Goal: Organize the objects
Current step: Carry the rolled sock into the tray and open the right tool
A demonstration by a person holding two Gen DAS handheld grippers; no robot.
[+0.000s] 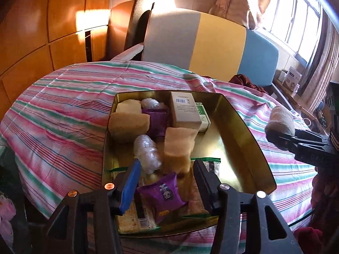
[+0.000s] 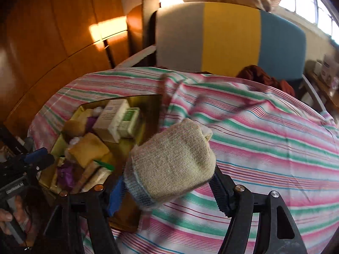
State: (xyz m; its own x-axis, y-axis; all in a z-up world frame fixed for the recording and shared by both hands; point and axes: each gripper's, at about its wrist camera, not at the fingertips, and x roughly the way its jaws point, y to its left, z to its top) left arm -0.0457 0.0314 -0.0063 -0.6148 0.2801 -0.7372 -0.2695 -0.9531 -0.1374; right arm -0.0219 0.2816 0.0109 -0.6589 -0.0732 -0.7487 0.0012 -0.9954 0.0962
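Note:
A gold metal tray [image 1: 252, 148] lies on the striped bedspread and holds beige blocks, a clear plastic wad [image 1: 147, 153], boxes [image 1: 185, 111] and purple packets [image 1: 164, 193]. My left gripper [image 1: 167, 180] is open and empty, hovering over the near end of the tray above the purple packet. My right gripper [image 2: 169, 182] is shut on a rolled beige sock [image 2: 171, 160] and holds it above the bed just right of the tray [image 2: 152, 103]. The sock also shows at the right edge of the left wrist view [image 1: 279, 120].
The striped bedspread [image 2: 264, 137] stretches to the right of the tray. A grey, yellow and blue headboard [image 1: 211, 40] stands behind. Dark red cloth [image 2: 262, 78] lies near the headboard. Wooden wardrobe panels [image 1: 42, 31] are on the left, a window [image 1: 300, 17] on the right.

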